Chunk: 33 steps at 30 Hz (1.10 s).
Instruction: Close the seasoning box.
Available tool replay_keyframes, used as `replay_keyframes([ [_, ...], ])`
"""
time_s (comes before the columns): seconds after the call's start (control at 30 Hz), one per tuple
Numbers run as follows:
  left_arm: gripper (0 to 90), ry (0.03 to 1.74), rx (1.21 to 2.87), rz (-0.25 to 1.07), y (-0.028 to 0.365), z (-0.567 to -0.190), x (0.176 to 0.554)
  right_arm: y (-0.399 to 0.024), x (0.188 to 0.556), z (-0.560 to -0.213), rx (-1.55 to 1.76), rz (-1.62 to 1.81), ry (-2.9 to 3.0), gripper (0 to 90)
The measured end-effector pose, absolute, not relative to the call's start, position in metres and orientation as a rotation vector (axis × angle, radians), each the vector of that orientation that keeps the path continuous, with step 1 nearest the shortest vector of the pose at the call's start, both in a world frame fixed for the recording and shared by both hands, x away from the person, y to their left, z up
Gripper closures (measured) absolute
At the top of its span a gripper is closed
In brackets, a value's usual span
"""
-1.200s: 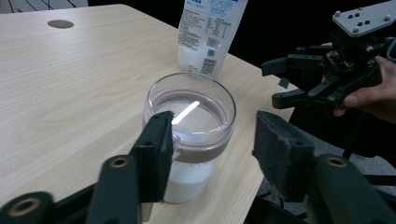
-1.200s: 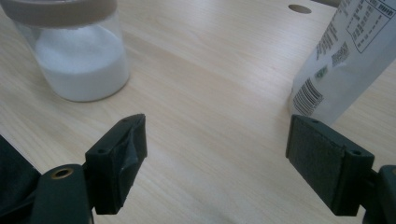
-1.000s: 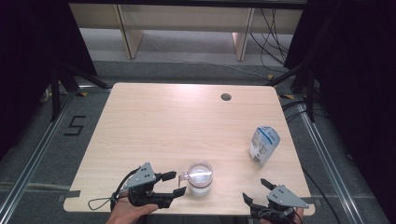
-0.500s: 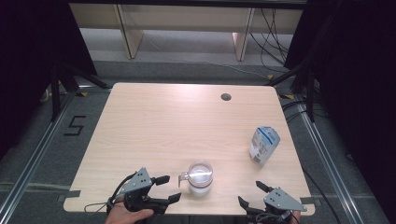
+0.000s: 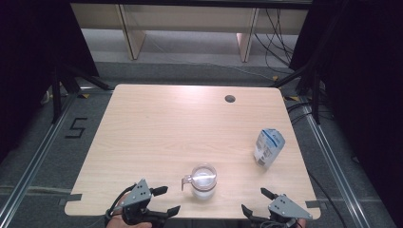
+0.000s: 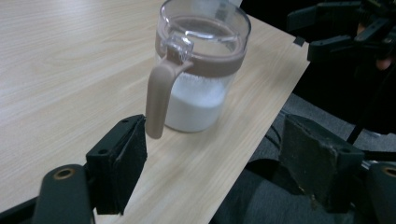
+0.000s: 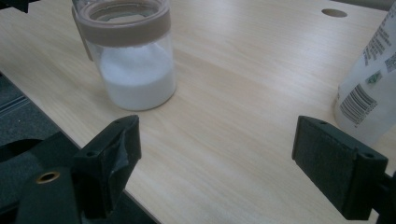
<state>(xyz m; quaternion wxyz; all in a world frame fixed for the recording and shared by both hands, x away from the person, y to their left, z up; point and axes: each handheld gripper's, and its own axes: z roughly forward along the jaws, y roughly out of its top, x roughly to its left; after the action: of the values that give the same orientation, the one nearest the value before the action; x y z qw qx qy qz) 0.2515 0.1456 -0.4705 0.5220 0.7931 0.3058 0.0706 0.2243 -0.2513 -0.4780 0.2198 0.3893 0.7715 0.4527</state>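
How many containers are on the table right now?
2. A clear jar with a brown lid band and handle, part full of white powder, stands near the front edge between the grippers. A white carton stands toward the right edge. Nothing else seems hidden.

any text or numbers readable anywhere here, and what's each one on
"5": dark marking on the grey floor left of the table.
Carton: blue printing on its top in the high view, a barcode and small print on its side in the right gripper view, all too small or blurred to read.
Jar: no text.
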Motion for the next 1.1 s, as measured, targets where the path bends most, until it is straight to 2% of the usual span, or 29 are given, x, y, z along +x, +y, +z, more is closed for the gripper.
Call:
replay_keyframes([
  [0.33, 17.8, 0.742, 1.927, 0.174, 0.155, -0.479, 0.242, -0.251, 0.218, -0.482, 1.095, 1.249, 2.160, 15.9],
  [0.47, 15.4, 0.800, 1.897, 0.144, 0.157, -0.484, 0.237, -0.252, 0.214, -0.483, 1.112, 1.237, 2.174, 15.8],
  [1.1, 15.1, 0.831, 1.919, 0.153, 0.167, -0.494, 0.231, -0.256, 0.206, -0.490, 1.144, 1.171, 2.209, 15.9],
])
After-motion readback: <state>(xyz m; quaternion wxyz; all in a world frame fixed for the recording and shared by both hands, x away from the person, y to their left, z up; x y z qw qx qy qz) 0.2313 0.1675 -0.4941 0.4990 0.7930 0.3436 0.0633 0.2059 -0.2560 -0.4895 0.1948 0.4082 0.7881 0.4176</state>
